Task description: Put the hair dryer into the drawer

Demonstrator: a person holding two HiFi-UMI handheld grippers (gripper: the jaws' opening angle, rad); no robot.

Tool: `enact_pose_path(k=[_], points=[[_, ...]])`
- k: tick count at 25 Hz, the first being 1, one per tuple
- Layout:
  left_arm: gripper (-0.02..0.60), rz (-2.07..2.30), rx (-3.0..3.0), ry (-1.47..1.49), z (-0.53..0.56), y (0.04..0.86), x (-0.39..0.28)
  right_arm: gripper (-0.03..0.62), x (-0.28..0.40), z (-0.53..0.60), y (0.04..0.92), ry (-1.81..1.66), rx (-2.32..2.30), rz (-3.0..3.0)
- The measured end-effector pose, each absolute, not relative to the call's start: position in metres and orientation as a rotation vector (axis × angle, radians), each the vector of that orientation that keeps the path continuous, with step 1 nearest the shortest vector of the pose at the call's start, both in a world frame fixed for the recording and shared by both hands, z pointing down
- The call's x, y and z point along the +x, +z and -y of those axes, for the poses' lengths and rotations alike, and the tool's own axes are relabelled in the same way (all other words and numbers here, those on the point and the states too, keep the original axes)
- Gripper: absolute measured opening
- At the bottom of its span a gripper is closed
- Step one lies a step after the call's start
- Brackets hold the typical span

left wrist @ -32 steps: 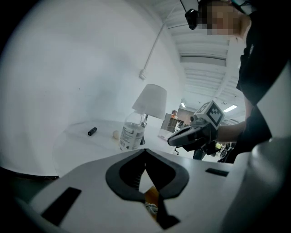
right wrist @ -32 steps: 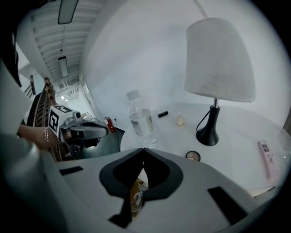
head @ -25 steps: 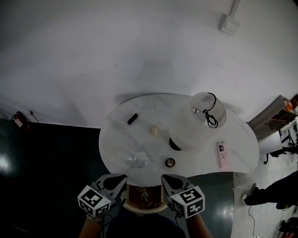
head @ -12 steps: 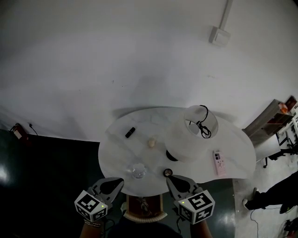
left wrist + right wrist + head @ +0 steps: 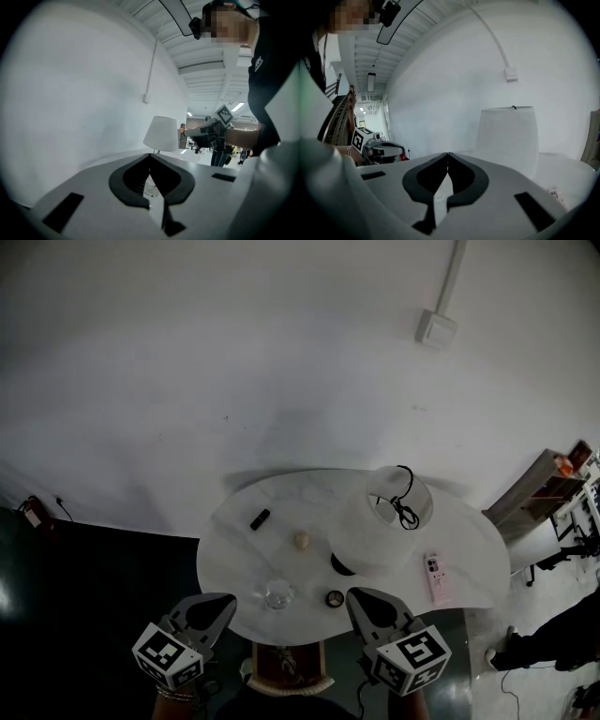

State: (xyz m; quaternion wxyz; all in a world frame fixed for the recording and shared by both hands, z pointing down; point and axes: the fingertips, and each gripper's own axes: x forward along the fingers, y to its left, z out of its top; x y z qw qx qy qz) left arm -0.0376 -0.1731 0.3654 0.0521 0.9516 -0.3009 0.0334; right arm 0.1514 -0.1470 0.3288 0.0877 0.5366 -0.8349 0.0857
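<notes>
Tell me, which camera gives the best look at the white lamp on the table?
The head view: the lamp shows whole from above, open top, black cord and dark base. The right gripper view shows only its shade, side-on and large; the left gripper view shows it small and far off.

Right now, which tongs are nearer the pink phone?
Right. The right tongs hover just left of the pink phone; the left tongs hang far left, beyond the glass.

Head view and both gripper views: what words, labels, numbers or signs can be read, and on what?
No text is readable.
Left marker cube, right marker cube: black-and-white square patterns, no letters.
Bottle label: too blurred.
Pink device: too small.
Shirt print: too blurred.
</notes>
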Motion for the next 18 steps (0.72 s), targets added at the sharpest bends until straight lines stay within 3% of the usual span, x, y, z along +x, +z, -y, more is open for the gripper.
enact_pose_path(k=[18], points=[[0.008, 1.003, 3.034, 0.008, 0.184, 0.290, -0.046, 0.018, 0.167, 0.152, 0.249, -0.098, 1.703, 2.517]])
